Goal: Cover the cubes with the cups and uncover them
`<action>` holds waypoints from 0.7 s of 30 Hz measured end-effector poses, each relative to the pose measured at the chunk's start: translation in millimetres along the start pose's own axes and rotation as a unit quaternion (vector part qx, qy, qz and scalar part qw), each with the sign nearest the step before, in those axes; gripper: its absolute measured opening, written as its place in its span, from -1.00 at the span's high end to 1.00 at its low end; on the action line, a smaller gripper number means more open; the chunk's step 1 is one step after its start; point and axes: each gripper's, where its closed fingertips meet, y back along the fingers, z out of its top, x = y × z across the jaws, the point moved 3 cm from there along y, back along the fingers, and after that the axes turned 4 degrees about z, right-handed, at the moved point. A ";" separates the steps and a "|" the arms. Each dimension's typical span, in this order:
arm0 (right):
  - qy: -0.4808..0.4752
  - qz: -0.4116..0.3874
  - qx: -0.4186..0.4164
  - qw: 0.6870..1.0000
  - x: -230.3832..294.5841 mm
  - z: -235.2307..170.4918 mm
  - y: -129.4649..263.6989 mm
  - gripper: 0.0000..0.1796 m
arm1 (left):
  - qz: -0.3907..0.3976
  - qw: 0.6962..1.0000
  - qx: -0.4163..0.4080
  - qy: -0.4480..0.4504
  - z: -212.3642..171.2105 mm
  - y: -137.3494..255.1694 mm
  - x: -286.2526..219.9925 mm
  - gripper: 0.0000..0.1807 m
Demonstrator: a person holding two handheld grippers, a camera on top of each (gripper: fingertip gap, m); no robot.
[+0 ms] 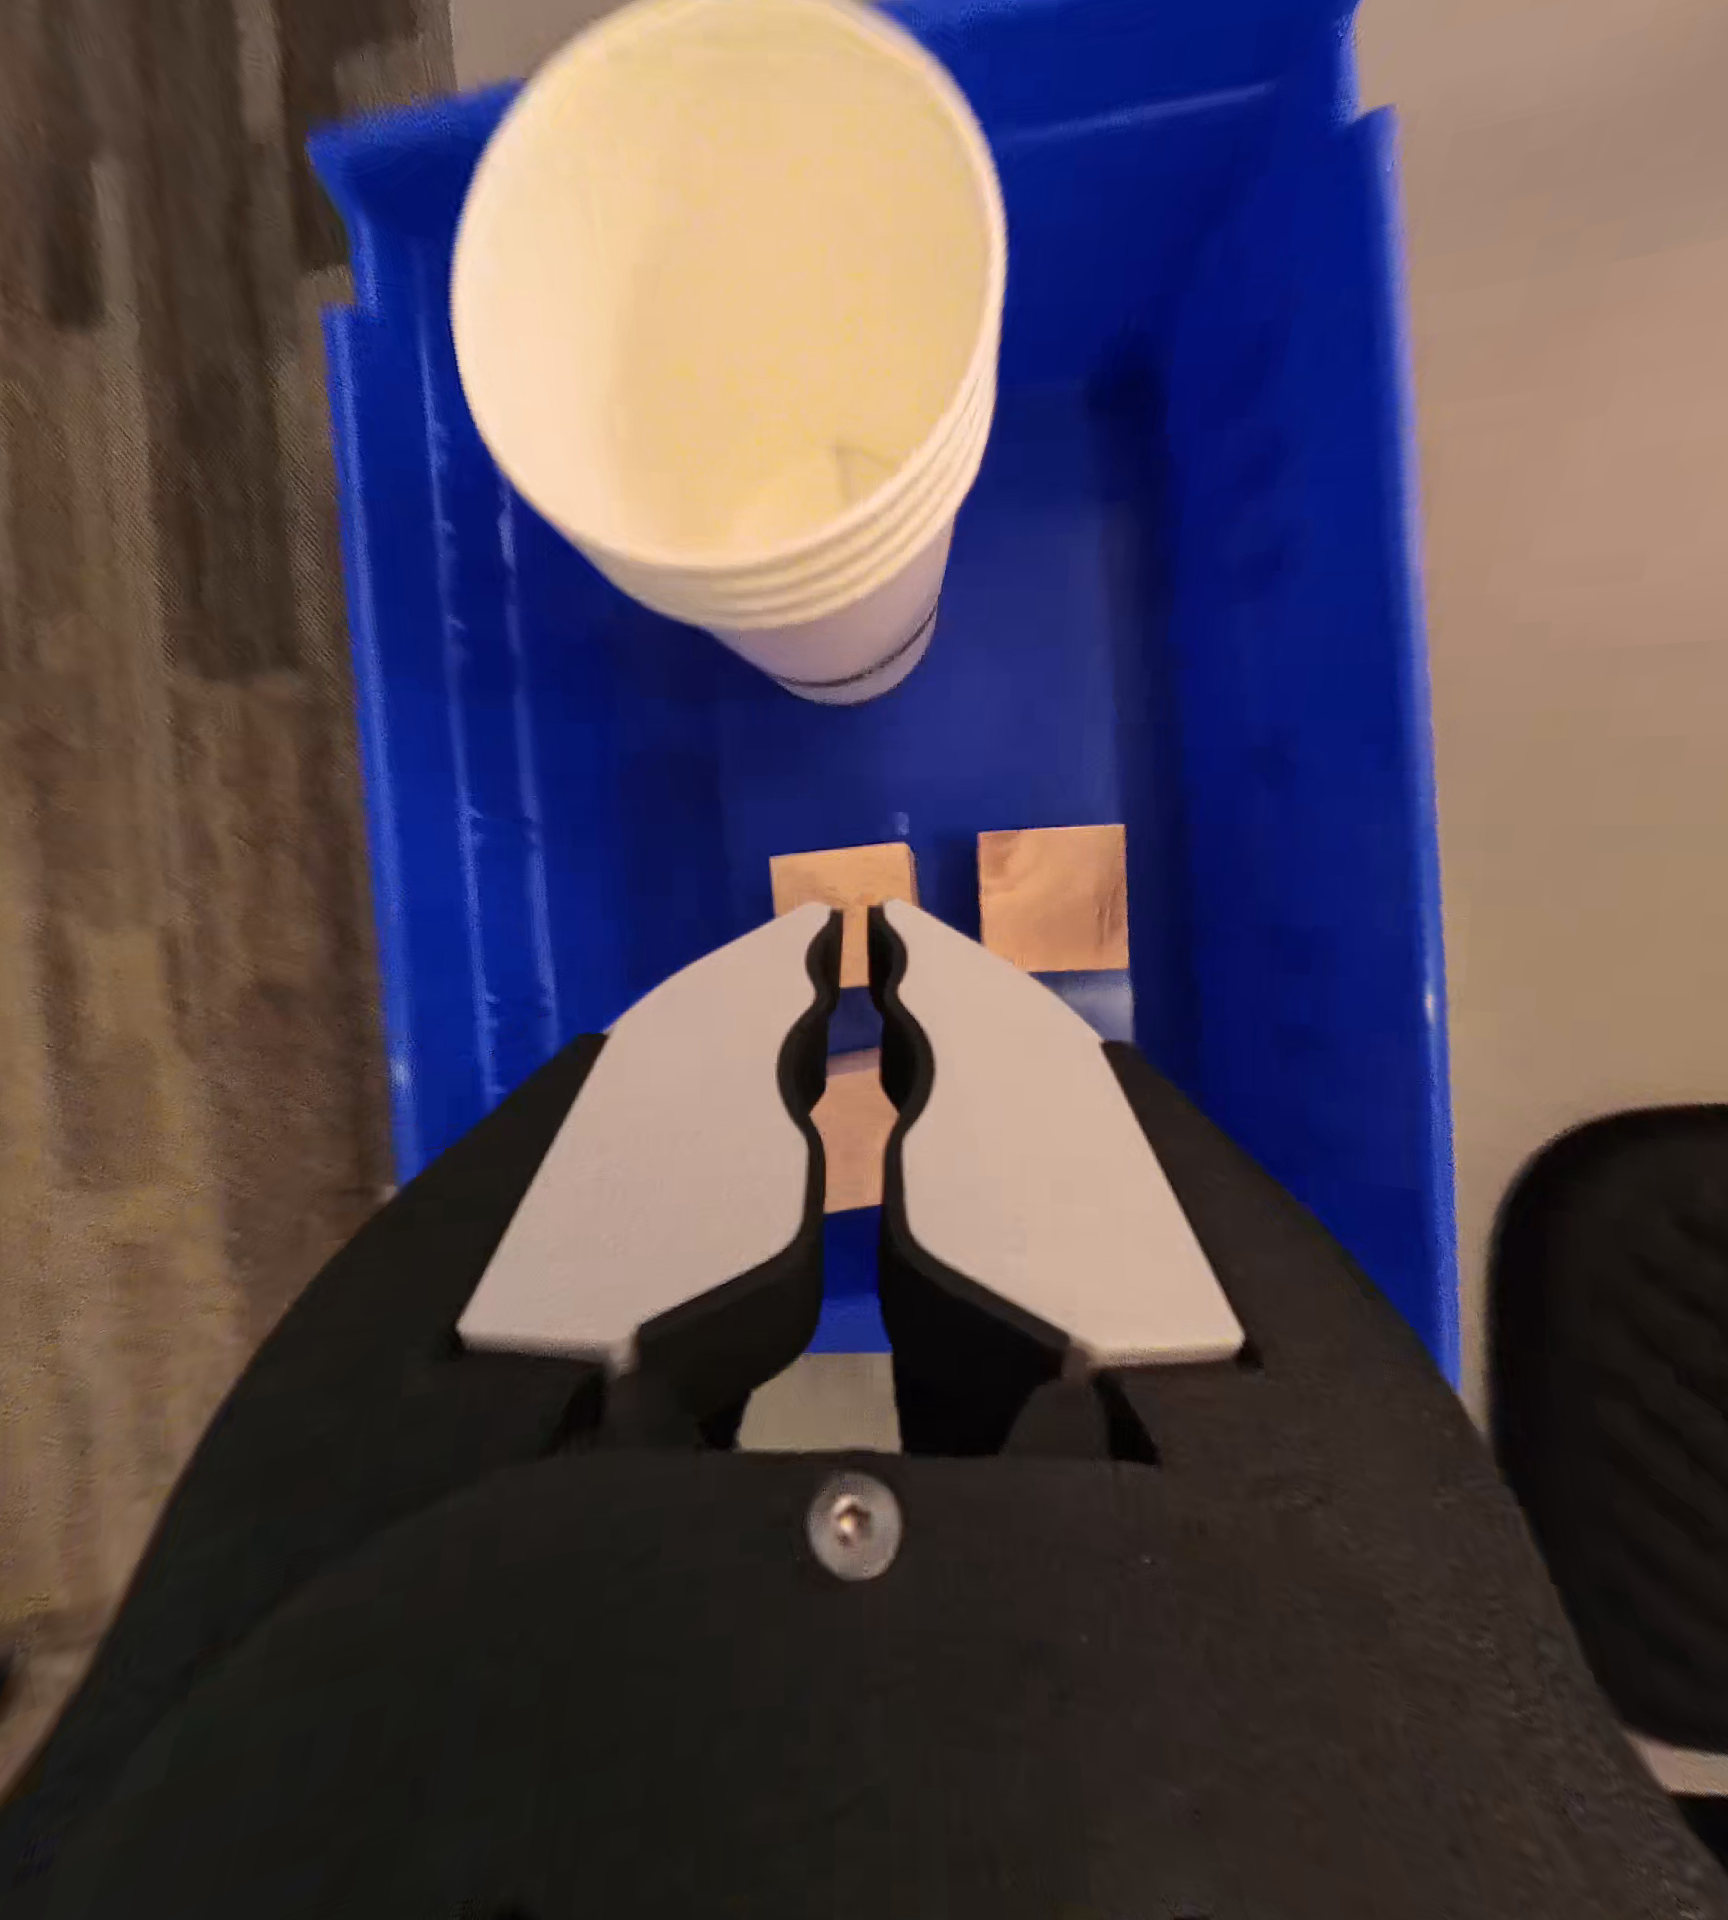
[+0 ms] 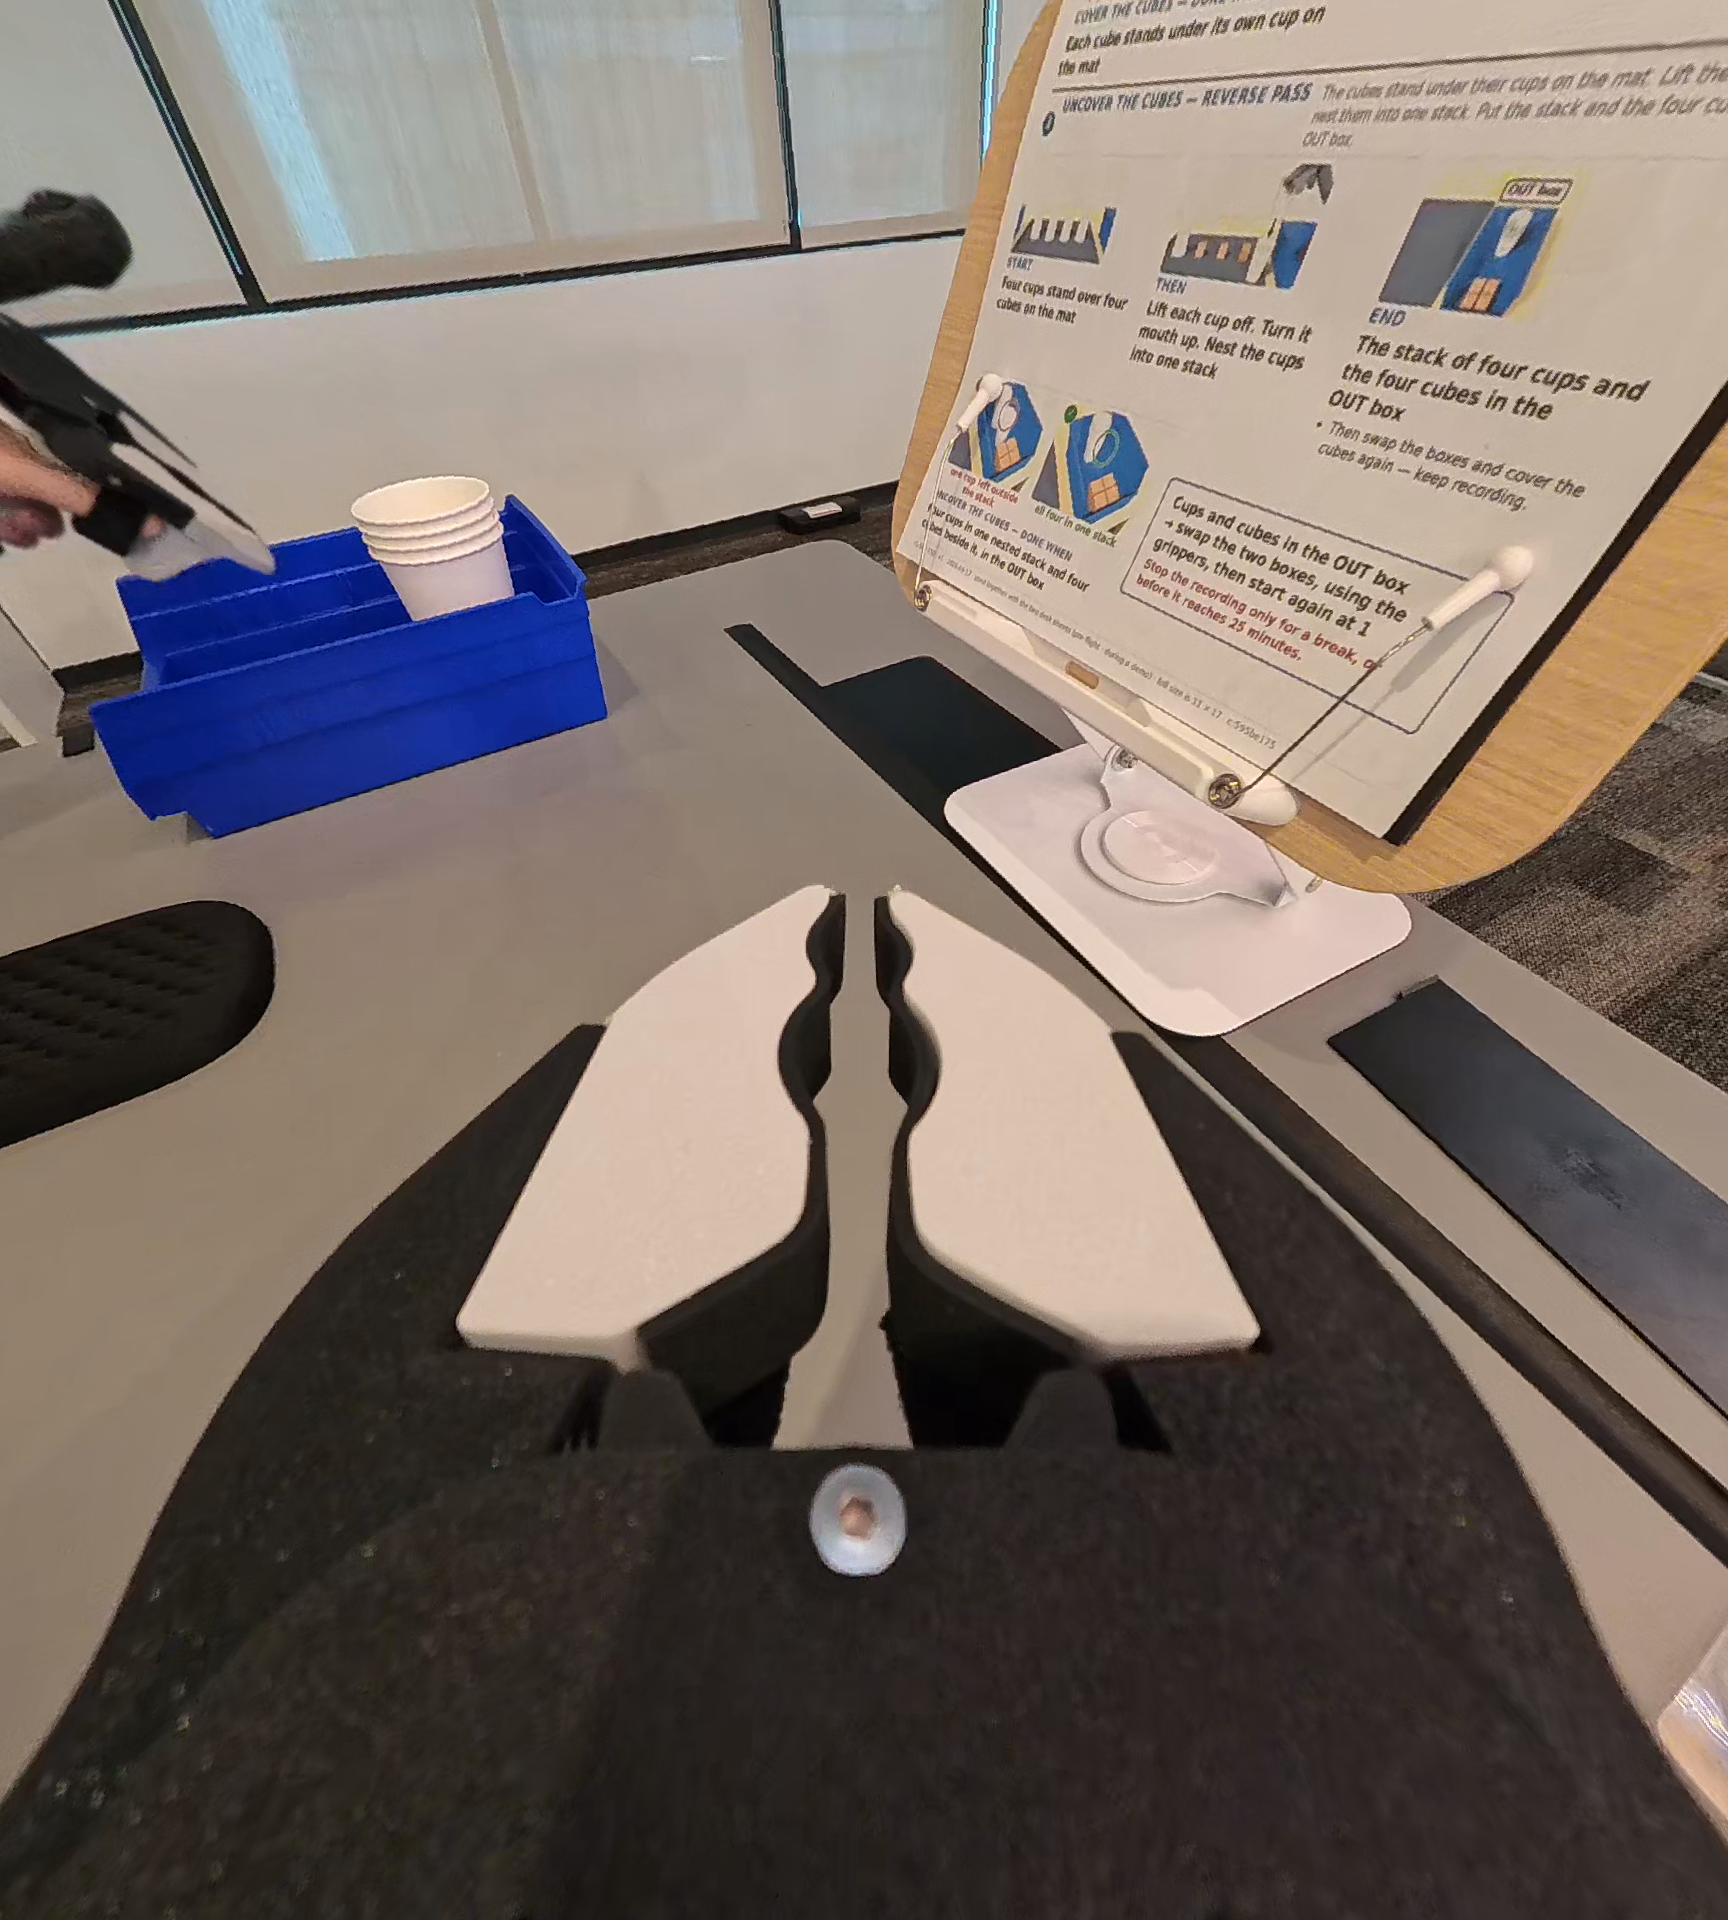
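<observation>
A stack of nested white paper cups (image 1: 725, 343) stands mouth up at the far end of a blue bin (image 1: 1255, 623). Wooden cubes lie on the bin floor nearer me: one at the right (image 1: 1052, 899), one just past my fingertips (image 1: 839, 878), and one showing through the finger gap (image 1: 849, 1153). My left gripper (image 1: 855, 912) hovers above the cubes, shut and empty. In the right wrist view the bin (image 2: 351, 707) with the cups (image 2: 439, 545) sits at the far left, and the left gripper (image 2: 247, 556) is held over its end. My right gripper (image 2: 860, 896) is shut and empty above the grey table (image 2: 527, 883).
An instruction board (image 2: 1359, 416) on a white stand (image 2: 1182, 904) rises at the right. A black mesh pad (image 2: 60, 1018) lies at the table's left edge and also shows in the left wrist view (image 1: 1670, 1403). Dark strips (image 2: 1566, 1195) lie along the table's right side. Carpet (image 1: 112, 727) lies beyond the bin.
</observation>
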 end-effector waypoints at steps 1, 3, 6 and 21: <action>-0.001 0.000 0.003 1.000 0.1 -0.9 -0.6 0.94 | -0.001 1.000 0.004 0.014 -5.4 -6.3 -0.2 0.91; -0.001 0.001 0.011 1.000 0.3 -3.3 -1.5 0.94 | 0.005 0.999 0.027 0.030 -17.5 -18.2 1.0 0.76; 0.003 -0.003 0.024 1.000 -0.3 -6.7 -2.4 0.94 | 0.009 0.996 0.076 0.038 -34.3 -34.0 2.2 0.51; 0.008 -0.015 0.058 0.998 -4.5 -16.8 -4.1 0.92 | -0.014 0.985 0.131 0.113 -45.1 -73.9 3.8 0.45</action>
